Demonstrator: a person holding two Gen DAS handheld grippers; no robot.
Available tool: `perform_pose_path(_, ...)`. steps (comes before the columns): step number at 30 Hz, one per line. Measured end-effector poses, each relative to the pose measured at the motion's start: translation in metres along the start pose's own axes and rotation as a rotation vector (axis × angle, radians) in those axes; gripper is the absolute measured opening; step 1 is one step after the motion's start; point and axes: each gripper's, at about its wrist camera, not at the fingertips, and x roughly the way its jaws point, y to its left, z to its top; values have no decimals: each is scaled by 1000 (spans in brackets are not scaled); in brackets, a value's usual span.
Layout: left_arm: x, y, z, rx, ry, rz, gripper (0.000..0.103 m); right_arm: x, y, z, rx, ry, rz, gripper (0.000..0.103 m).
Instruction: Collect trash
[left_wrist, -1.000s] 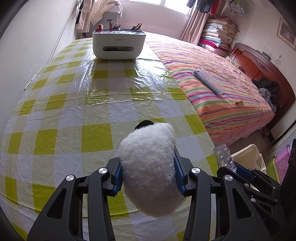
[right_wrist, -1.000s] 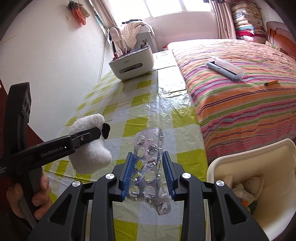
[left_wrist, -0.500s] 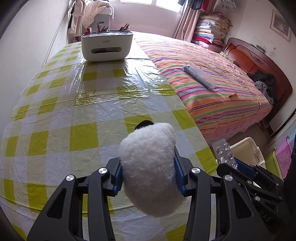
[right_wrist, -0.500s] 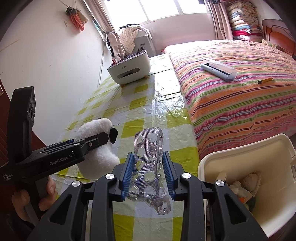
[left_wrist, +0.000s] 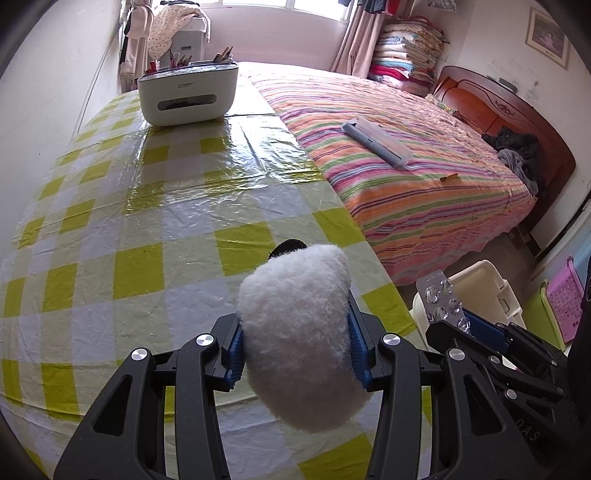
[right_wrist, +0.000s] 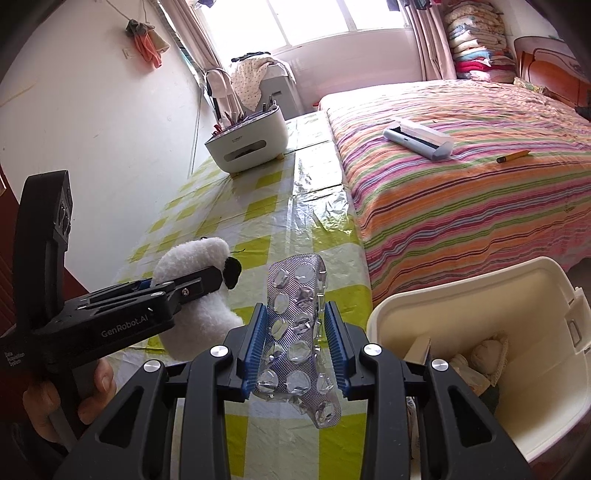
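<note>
My left gripper (left_wrist: 295, 345) is shut on a white fluffy plush toy (left_wrist: 299, 325) with a black ear, held above the near edge of the yellow-checked table (left_wrist: 140, 229). From the right wrist view the same plush toy (right_wrist: 192, 273) hangs in the left gripper (right_wrist: 199, 284) to my left. My right gripper (right_wrist: 295, 345) is shut on an empty silver blister pack (right_wrist: 295, 332), over the table's right edge. Beside it, lower right, stands a cream waste bin (right_wrist: 461, 295) with trash inside; the bin (left_wrist: 476, 280) also shows past the table corner in the left wrist view.
A white tissue-box organiser (left_wrist: 188, 94) with pens sits at the table's far end. To the right lies a bed with a striped cover (left_wrist: 406, 162), a grey lint brush (left_wrist: 376, 142) and a pencil (right_wrist: 511, 157) on it. A hand (right_wrist: 70, 391) grips the left tool.
Both grippers have drifted right toward the bin with their loads. The bin shows larger in the right wrist view and the table has slid left in the left wrist view.
</note>
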Motion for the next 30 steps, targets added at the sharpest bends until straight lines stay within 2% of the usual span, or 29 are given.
perform_pose_path(30, 20, -74, -12, 92, 55, -82, 45, -31, -53, -6, 93, -48, -47, 32)
